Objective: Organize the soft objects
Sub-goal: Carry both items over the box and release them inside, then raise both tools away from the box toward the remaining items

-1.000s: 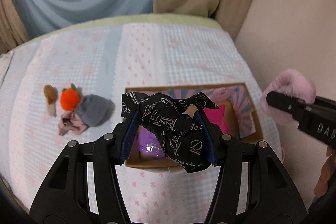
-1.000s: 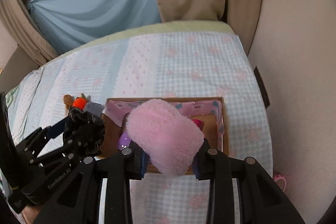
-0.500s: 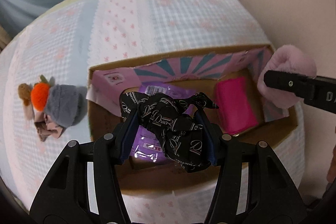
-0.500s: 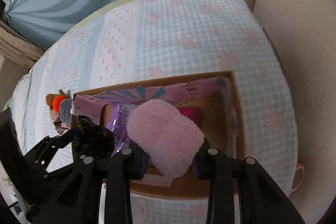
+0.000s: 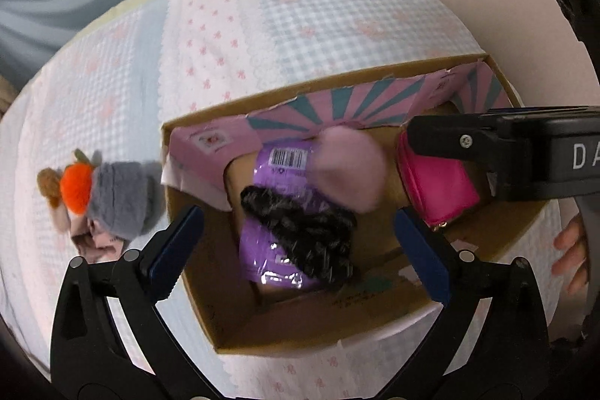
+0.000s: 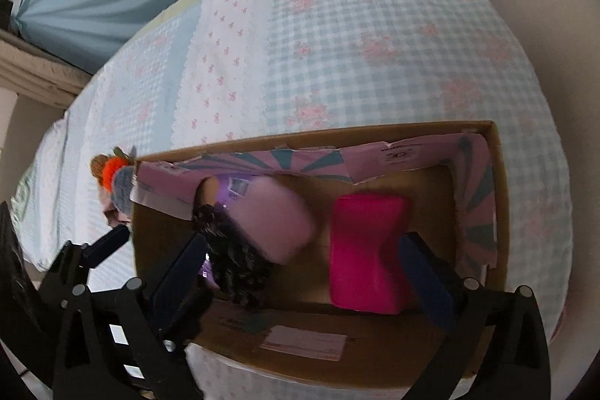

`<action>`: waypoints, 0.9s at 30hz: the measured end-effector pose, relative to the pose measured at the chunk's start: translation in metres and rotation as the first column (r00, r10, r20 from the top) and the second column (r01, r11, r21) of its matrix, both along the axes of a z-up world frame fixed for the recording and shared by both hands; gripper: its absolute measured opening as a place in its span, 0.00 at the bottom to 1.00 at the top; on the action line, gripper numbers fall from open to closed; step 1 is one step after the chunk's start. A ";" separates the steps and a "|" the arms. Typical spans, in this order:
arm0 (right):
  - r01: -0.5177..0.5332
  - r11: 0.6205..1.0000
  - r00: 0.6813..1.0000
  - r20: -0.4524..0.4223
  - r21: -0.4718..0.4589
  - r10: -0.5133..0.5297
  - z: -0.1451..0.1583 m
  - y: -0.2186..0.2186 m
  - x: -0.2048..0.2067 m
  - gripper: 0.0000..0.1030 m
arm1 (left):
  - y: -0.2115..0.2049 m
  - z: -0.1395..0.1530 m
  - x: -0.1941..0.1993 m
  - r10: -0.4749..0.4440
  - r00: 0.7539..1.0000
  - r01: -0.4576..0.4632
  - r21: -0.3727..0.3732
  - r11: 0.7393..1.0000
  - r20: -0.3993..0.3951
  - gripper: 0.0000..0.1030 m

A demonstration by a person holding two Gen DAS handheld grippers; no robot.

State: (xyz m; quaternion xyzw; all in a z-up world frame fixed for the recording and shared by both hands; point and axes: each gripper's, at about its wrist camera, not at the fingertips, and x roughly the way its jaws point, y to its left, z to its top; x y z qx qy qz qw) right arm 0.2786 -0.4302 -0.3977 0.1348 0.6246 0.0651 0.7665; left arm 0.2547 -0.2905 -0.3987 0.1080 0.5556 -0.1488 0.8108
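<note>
Left wrist view, entries running left to right: a small heap of soft toys [image 5: 97,197], grey, orange and brown, is lying on the checked bedcover [image 5: 337,6] just left of the cardboard box [image 5: 300,328], outside it; the left gripper [image 5: 300,246] is hanging over the near left of the box with its jaws spread wide and holding nothing; the black printed scrunchie [image 5: 303,235] and the pink fluffy scrunchie [image 5: 350,169] are showing blurred inside the box, over a purple packet [image 5: 277,175], seemingly dropping or just landing; a magenta pouch [image 5: 438,190] is sitting in the right half; the right gripper [image 6: 303,265] is likewise released, jaws apart, over the box. Risks, as judgement: both soft pieces are looking airborne, so either may be bouncing off the slick packet or catching on the torn pink-and-teal flaps [image 5: 378,107] at the far wall; the two tools are crowding one opening and could be knocking together while backing out; a careless reach to the left could be nudging the box into the toy heap. Hard to make out: motion blur is hiding whether the scrunchies are resting or falling; the heap's separate items are not telling apart; the box floor under the packet is covered; the person's hand [image 5: 570,250] is being cut off at the right edge.
</note>
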 end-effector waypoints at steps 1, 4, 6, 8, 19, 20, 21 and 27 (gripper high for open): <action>-0.002 1.000 1.000 0.000 -0.005 0.002 0.000 -0.001 -0.001 0.99 | 0.003 0.000 -0.002 0.007 1.000 -0.007 -0.004 1.000 -0.004 0.98; -0.004 1.000 1.000 -0.003 -0.014 0.004 0.002 -0.001 -0.006 0.99 | 0.011 0.001 -0.006 0.030 0.999 -0.030 -0.018 0.999 -0.013 0.98; -0.003 1.000 1.000 0.000 -0.021 0.003 0.004 0.000 -0.008 0.99 | 0.016 0.004 -0.009 0.043 0.999 -0.043 -0.030 0.999 -0.015 0.98; -0.002 1.000 1.000 0.009 -0.027 0.002 0.008 0.000 -0.011 0.99 | 0.018 0.006 -0.012 0.049 0.999 -0.049 -0.038 0.998 -0.013 0.98; -0.003 0.997 0.990 0.138 -0.072 0.013 0.059 0.005 -0.039 0.99 | 0.025 0.041 -0.030 0.056 0.998 -0.054 -0.055 0.997 0.043 0.98; 0.000 0.997 0.989 0.146 -0.076 0.011 0.065 0.005 -0.042 0.99 | 0.026 0.048 -0.032 0.057 0.997 -0.054 -0.060 0.997 0.051 0.98; 0.002 0.997 0.988 0.157 -0.082 0.011 0.074 0.005 -0.048 0.99 | 0.027 0.053 -0.034 0.060 0.997 -0.056 -0.064 0.996 0.057 0.98; 0.008 0.987 0.971 0.237 -0.158 0.030 0.120 0.012 -0.081 0.99 | 0.038 0.097 -0.054 0.080 0.990 -0.069 -0.097 0.993 0.115 0.98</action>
